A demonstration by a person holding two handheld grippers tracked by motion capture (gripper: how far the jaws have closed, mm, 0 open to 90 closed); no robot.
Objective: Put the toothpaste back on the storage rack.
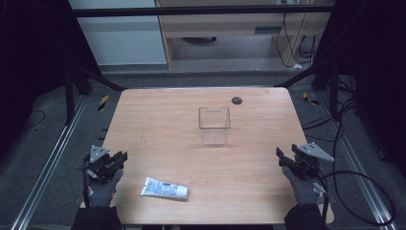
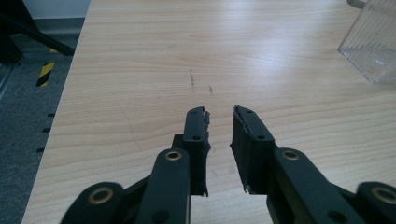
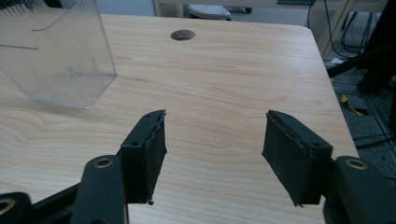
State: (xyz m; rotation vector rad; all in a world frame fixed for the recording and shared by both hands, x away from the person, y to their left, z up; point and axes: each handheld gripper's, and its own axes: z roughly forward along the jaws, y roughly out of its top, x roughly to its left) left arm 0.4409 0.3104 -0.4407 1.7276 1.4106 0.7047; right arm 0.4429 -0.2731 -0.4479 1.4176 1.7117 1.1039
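A white tube with blue print [image 1: 165,189] lies flat near the table's front edge, left of centre. A clear plastic box [image 1: 214,125] stands upright and empty in the middle of the wooden table [image 1: 158,120]. My left gripper [image 1: 120,157] hovers at the front left, just left of the tube; its jaws stand a narrow gap apart with nothing between them [image 2: 220,112]. The box [image 2: 371,46] is ahead of it to the right. My right gripper [image 1: 279,153] is at the front right with its jaws wide apart and empty [image 3: 215,114]; the box [image 3: 56,56] is ahead to its left.
A round dark cable hole [image 1: 236,100] sits near the table's far edge, behind the box. Black frame legs and cables run beside the table on both sides. Grey carpet lies past the left edge [image 2: 28,93].
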